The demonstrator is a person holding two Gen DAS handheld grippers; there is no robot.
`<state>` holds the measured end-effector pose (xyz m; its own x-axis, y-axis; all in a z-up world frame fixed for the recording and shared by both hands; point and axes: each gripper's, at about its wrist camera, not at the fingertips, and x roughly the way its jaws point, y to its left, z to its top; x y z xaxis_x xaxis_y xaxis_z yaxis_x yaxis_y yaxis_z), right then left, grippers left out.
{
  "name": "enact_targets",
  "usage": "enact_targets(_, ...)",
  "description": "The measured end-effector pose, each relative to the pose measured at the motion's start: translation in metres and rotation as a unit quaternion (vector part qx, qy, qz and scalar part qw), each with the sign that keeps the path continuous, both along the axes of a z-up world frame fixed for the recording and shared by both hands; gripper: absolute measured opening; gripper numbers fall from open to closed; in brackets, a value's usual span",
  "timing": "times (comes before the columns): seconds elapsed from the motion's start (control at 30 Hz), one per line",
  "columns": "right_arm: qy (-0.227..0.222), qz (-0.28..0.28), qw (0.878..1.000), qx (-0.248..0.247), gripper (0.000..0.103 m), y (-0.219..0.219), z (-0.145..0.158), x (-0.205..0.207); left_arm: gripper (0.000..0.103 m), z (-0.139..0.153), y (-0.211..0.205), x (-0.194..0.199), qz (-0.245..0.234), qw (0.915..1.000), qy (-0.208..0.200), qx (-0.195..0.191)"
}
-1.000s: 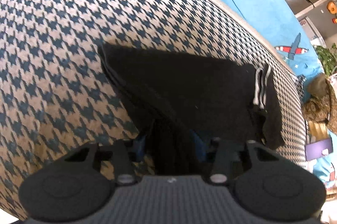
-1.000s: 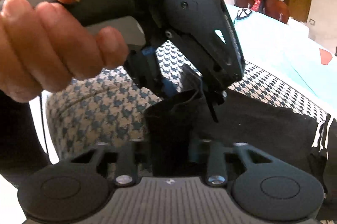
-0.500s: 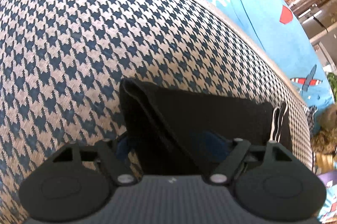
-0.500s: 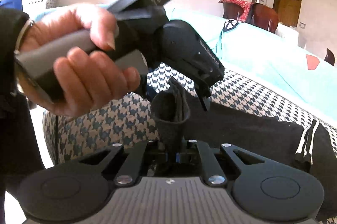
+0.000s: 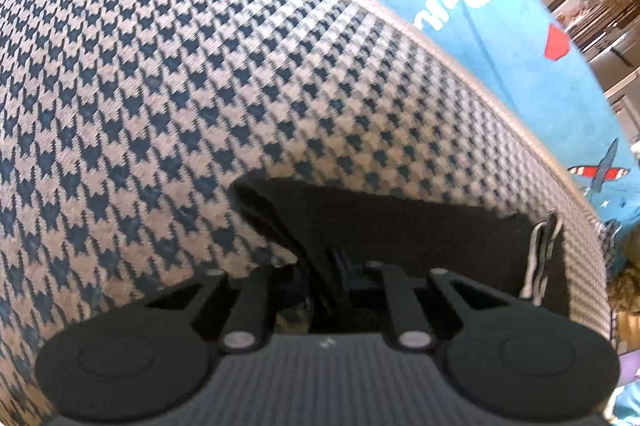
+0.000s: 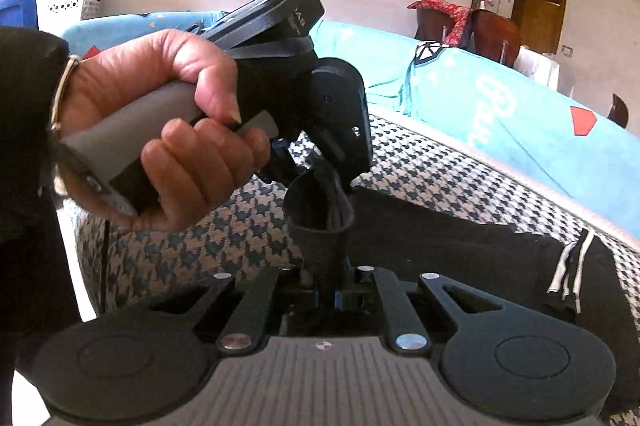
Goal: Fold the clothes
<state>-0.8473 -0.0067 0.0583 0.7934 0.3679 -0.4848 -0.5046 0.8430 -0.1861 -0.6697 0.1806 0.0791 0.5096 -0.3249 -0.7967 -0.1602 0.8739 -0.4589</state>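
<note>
Black fabric, a dark garment (image 5: 420, 234) with white side stripes (image 5: 540, 258), lies across the houndstooth cushion (image 5: 160, 86) as I work both tools from afar. My left gripper (image 5: 338, 274) has its tongs pressed together on a raised fold at the garment's near corner, the cloth climbing into the narrow gap between them. From the right wrist camera, my right gripper (image 6: 334, 290) pinches the same bunched corner, which stands up in a dark cone just beside the left tool's tips (image 6: 320, 170). A hand (image 6: 160, 130) in a dark sleeve wraps the grey handle (image 6: 132, 130) of that left tool. Turquoise printed fabric (image 6: 520, 130) covers the sofa behind the cushion, and the rest of the garment stretches away flat to the right.
</note>
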Motion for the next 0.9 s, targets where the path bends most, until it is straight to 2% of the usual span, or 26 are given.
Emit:
enact_targets(0.23, -0.020, -0.030, 0.999, 0.002, 0.008, -0.017, 0.010, 0.000, 0.011, 0.025, -0.036, 0.007, -0.006, 0.9987, -0.048, -0.016)
enact_targets(0.57, -0.062, -0.103, 0.993, 0.016, 0.008, -0.061, 0.030, -0.002, 0.012, 0.062, -0.110, 0.029, -0.046, 0.9939, -0.099, -0.011)
enact_targets(0.7, -0.077, -0.133, 0.988, 0.019, 0.008, -0.078, 0.037, -0.002, 0.012, 0.077, -0.137, 0.037, -0.071, 0.9908, -0.115, -0.013)
enact_targets(0.9, -0.092, -0.178, 0.979, 0.026, 0.008, -0.104, 0.043, -0.001, 0.012, 0.081, -0.184, 0.058, -0.113, 0.9864, -0.119, 0.002)
